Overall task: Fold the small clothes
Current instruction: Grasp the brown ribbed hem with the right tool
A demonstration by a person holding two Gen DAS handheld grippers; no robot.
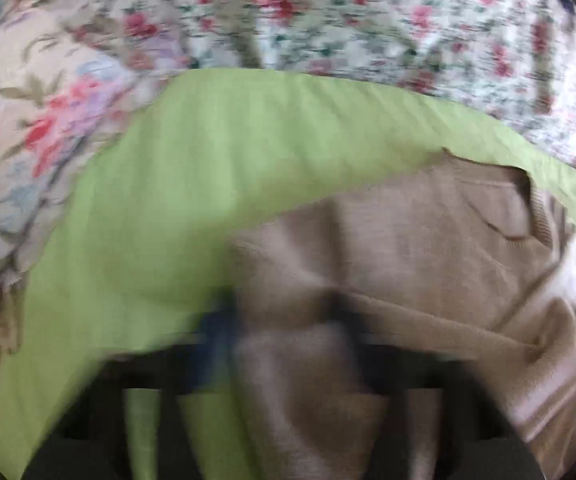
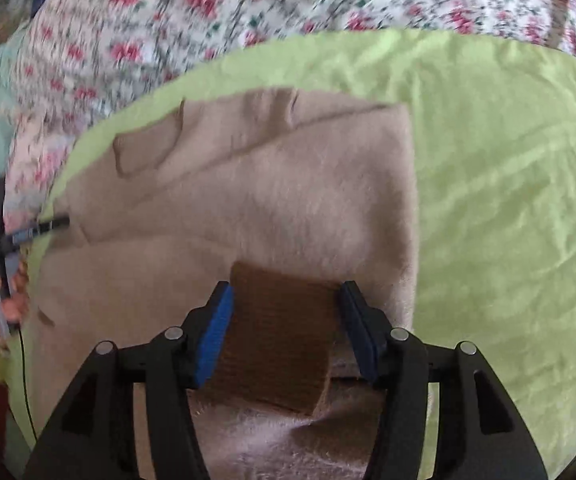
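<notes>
Beige knit sweater (image 2: 255, 200) lies on a light green sheet (image 2: 508, 200), which covers a bed dressed in a floral bedspread (image 2: 207, 4). In the right wrist view the sweater fills the centre and reaches toward 9 o'clock; green sheet shows bare from 1 to 5 o'clock.

Right hand-held gripper (image 2: 285, 332) at 6 o'clock, fingers apart. A darker brown ribbed piece (image 2: 279, 344), likely a cuff or hem, lies between the blue pad (image 2: 215, 340) and the dark pad opposite. Whether either pad touches it is unclear; a gap shows on the right side.

Left hand-held gripper (image 2: 53, 224) visible at 9 o'clock in the right wrist view, tip at the sweater's left edge, held by a hand (image 2: 3, 304). Cannot tell from there if it pinches fabric.

Left wrist view is heavily motion-blurred. Left hand-held gripper (image 1: 283, 320) at 6 o'clock, with sweater (image 1: 428, 248) cloth draped across and between its fingers. Fingers look spread, but blur leaves the grip uncertain. Green sheet (image 1: 207, 160) runs from 8 to 1 o'clock; floral bedspread (image 1: 328, 12) at 12; a second floral fabric (image 1: 27, 120) with bigger blooms at 9 to 10 o'clock.
</notes>
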